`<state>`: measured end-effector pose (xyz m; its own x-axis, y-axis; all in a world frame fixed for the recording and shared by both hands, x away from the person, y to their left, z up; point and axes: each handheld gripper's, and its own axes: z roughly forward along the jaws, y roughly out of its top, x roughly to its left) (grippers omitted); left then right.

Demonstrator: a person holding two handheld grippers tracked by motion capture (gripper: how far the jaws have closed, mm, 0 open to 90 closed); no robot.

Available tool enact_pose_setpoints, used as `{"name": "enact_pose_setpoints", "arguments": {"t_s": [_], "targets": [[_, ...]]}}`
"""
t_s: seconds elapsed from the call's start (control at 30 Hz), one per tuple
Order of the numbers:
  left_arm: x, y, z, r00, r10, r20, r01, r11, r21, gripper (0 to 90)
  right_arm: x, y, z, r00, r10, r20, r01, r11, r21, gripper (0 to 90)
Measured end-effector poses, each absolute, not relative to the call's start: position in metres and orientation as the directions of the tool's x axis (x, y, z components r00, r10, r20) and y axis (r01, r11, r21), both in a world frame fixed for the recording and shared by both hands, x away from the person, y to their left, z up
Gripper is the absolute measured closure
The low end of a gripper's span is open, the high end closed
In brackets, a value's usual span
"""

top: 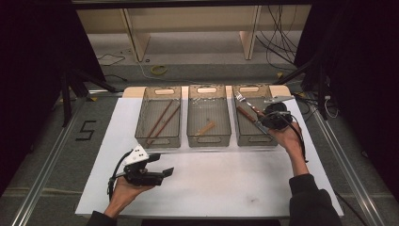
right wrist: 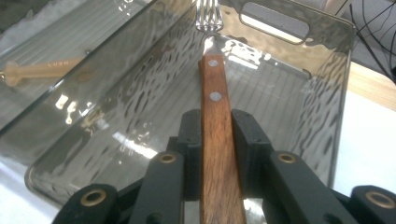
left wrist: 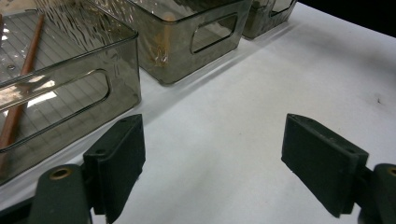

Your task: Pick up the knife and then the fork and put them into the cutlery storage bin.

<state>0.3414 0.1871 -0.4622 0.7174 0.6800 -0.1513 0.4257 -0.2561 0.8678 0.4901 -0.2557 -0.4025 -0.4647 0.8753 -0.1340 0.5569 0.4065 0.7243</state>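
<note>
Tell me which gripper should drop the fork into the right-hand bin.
Right. The right gripper is already shut on the fork by its wooden handle and holds it over the right bin. The left gripper hangs open above the bare white table, away from that bin.

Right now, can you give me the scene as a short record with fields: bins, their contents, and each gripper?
surface: white table
bins: three clear bins in a row
left bin: two brown sticks
middle bin: one small wooden piece
right bin: another wooden-handled utensil, only partly visible
left gripper: open, over bare table
right gripper: shut on a wooden-handled fork, over the right bin
</note>
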Motion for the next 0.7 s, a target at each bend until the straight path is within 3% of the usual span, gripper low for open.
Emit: {"name": "enact_pose_setpoints", "arguments": {"t_s": [0.13, 0.23, 0.7], "targets": [[0.341, 0.187, -0.462, 0.719, 0.678, -0.152, 0.423, -0.254, 0.87, 20.8, 0.496, -0.253, -0.404, -0.448, 0.888, -0.106, 0.589, 0.383, 0.712, 74.4], [0.342, 0.187, -0.462, 0.72, 0.677, -0.154, 0.425, -0.255, 0.869, 20.6, 0.498, -0.254, -0.402, -0.449, 0.892, -0.062, 0.594, 0.349, 0.724, 61.3], [0.342, 0.187, -0.463, 0.723, 0.673, -0.154, 0.427, -0.26, 0.866, 20.4, 0.465, -0.247, -0.386, -0.531, 0.846, -0.038, 0.523, 0.363, 0.771, 43.4]]}}
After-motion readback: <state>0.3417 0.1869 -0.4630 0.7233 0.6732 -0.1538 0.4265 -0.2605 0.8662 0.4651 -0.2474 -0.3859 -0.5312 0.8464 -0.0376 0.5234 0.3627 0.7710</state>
